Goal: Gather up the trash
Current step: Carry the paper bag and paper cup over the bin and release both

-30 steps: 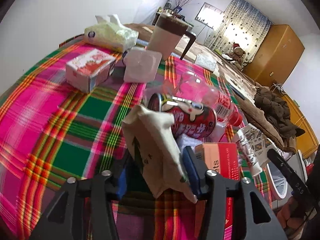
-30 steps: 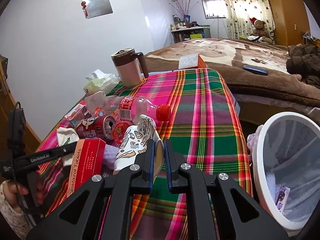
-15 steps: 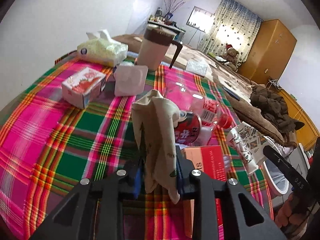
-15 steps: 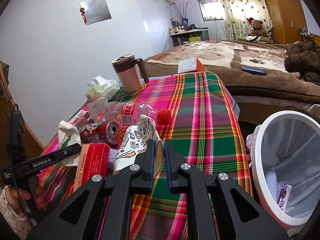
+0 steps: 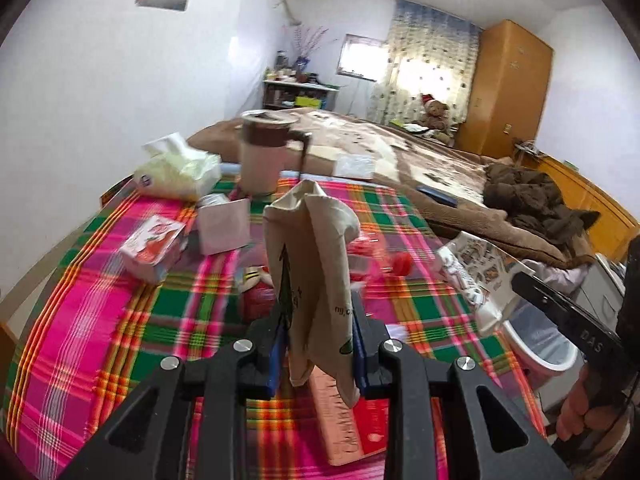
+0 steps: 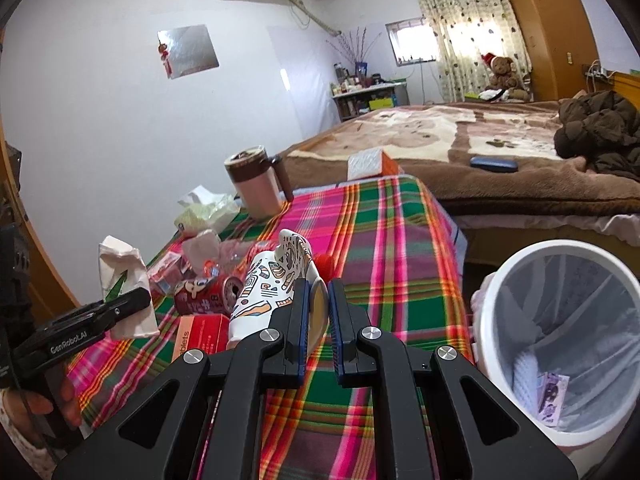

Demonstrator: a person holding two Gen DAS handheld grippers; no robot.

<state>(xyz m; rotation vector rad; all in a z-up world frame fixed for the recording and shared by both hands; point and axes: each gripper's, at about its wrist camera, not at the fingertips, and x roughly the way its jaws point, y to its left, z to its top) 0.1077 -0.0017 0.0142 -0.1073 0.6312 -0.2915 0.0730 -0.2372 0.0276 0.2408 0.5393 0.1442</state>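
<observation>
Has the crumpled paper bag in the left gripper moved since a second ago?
Yes. The left gripper has closed on the paper bag and lifted it off the red can; it now reaches up level with the mug.

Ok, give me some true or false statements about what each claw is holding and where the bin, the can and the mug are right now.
1. The left claw grips a crumpled paper bag. True.
2. The right claw is empty. False: it pinches a patterned paper cup.
3. The white bin stands on the plaid tablecloth. False: it stands beside the table.
4. The red can lies on its side. True.
5. The mug is tipped over. False: it stands upright.
</observation>
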